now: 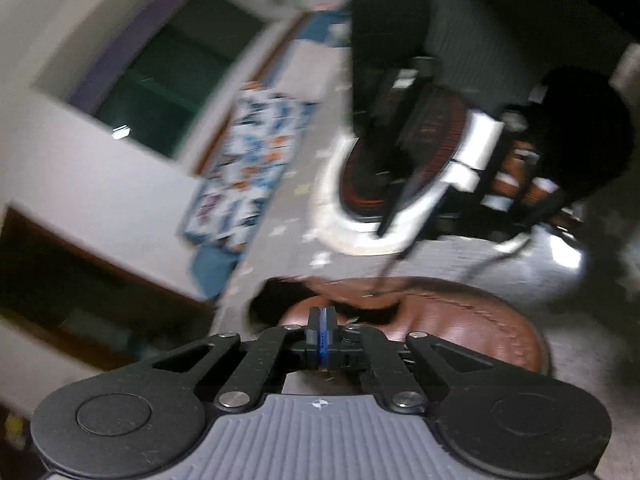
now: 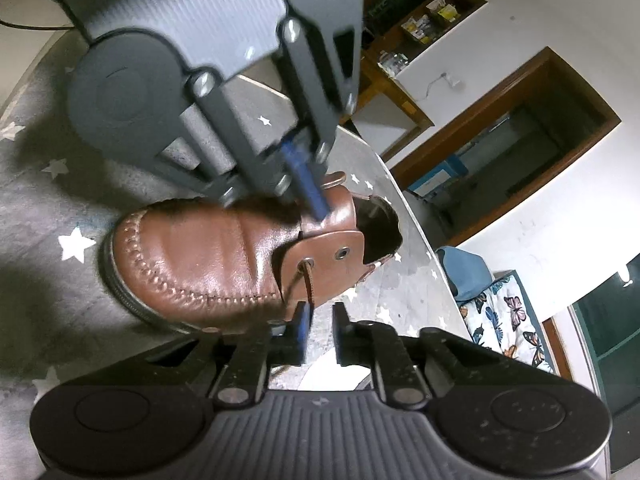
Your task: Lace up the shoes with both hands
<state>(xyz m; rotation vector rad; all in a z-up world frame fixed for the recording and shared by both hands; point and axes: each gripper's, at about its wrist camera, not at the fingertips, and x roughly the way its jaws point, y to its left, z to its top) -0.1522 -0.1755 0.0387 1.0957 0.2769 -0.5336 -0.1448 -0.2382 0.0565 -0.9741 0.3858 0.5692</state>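
A: Where is the shoe (image 2: 224,256) relative to the fingers?

B: It lies on its side on the star-patterned cloth (image 2: 40,216), just ahead of the right gripper (image 2: 320,320). The near eyelet flap (image 2: 328,256) sits directly in front of those fingertips, with the brown lace (image 2: 309,284) hanging out of 1 eyelet down toward the gap. A 2nd eyelet (image 2: 342,254) beside it is empty.

A: And the fingers themselves?

B: The right gripper's fingers stand apart, the lace end just above the gap and not yet pinched. The left gripper (image 2: 316,204) reaches in from the far side with its blue pads pressed together at the tongue; whether any lace is caught between them cannot be told.

A: How should the step go?

B: Probably the right fingers should close on the lace near its tip, keeping the free end short so it stays stiff for the empty eyelet, while the left one steadies the shoe. A slack, long end would likely miss the hole.

A: Any writing to read?

B: None legible. The left wrist view is blurred, showing another sneaker (image 1: 400,168) farther off, and only a small round emblem (image 1: 319,403) on the gripper body.
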